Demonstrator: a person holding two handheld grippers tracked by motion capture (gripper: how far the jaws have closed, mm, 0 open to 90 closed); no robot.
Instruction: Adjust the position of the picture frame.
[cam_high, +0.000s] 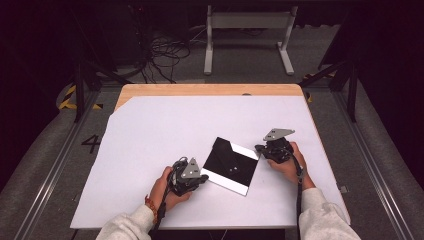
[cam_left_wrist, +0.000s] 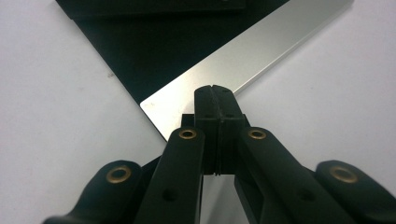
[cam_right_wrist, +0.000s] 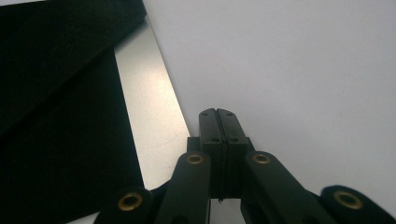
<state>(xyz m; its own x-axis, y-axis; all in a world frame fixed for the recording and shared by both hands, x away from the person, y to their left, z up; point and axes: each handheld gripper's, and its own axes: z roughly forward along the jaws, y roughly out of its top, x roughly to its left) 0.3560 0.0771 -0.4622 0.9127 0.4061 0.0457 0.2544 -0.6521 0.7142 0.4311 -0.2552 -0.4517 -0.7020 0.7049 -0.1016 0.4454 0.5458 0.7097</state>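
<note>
The black sheet (cam_high: 231, 164) with silver edges lay flat at table (cam_high: 150, 140) centre. It looked thin, light, creasable; grasp at an edge. Left gripper (cam_high: 202, 177) at seven o'clock, right gripper (cam_high: 258, 148) at two o'clock: fingers pressed together, empty.

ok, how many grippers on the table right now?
2. The left gripper sits at the near-left edge of the black square sheet, jaws shut. The right gripper sits at the sheet's right corner, jaws shut too.
</note>
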